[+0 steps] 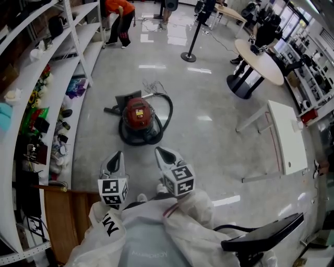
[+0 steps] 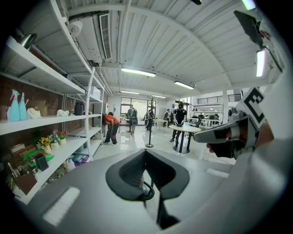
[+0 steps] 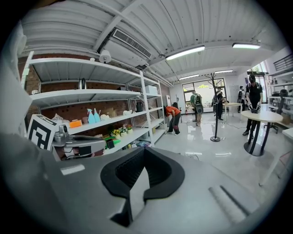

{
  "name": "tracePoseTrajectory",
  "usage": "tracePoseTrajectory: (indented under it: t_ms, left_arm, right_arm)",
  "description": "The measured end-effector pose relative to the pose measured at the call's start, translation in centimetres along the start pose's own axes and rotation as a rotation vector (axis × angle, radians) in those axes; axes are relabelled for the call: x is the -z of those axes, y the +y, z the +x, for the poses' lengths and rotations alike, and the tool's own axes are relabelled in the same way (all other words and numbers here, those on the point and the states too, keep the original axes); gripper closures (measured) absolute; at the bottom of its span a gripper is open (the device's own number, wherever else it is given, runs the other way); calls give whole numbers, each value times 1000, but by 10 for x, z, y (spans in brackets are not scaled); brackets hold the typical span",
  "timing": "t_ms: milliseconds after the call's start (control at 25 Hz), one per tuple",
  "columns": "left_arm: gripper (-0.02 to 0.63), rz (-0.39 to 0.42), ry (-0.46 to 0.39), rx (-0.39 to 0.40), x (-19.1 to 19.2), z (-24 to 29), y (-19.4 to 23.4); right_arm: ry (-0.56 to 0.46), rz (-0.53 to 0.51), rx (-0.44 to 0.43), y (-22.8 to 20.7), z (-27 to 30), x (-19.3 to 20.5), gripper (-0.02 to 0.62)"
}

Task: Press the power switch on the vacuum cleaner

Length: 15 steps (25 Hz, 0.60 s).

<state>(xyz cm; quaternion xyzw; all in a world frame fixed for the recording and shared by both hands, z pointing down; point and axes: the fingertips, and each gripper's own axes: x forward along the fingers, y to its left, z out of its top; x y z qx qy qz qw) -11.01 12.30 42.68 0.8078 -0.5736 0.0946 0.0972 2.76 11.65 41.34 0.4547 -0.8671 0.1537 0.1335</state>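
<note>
The red canister vacuum cleaner (image 1: 138, 116) sits on the grey floor ahead of me, with its black hose (image 1: 166, 117) looped around it. Both grippers hang in the air short of it, touching nothing. My left gripper (image 1: 114, 159) is shut and empty, pointing at the floor just near of the vacuum's left side. My right gripper (image 1: 167, 155) is shut too, a little to the right of the vacuum. In the left gripper view the jaws (image 2: 145, 152) meet at the tips, and a bit of red and hose shows through the gap behind them. The right gripper view shows shut jaws (image 3: 144, 150).
White shelving (image 1: 57, 88) with bottles, flowers and boxes runs along the left. A stanchion post (image 1: 189, 55), a round table (image 1: 259, 61) and a white table (image 1: 286, 136) stand to the right. A person in orange (image 1: 118, 14) bends far back. A wooden board (image 1: 58, 211) lies at my lower left.
</note>
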Motion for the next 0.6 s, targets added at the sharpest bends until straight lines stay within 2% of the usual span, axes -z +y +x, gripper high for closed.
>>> tracePoseTrajectory:
  t_ms: [600]
  left_arm:
    - [606,5,-3,-6,-2,6,-6]
  right_arm:
    - [-7,1,-16,-6,-2,-5,595]
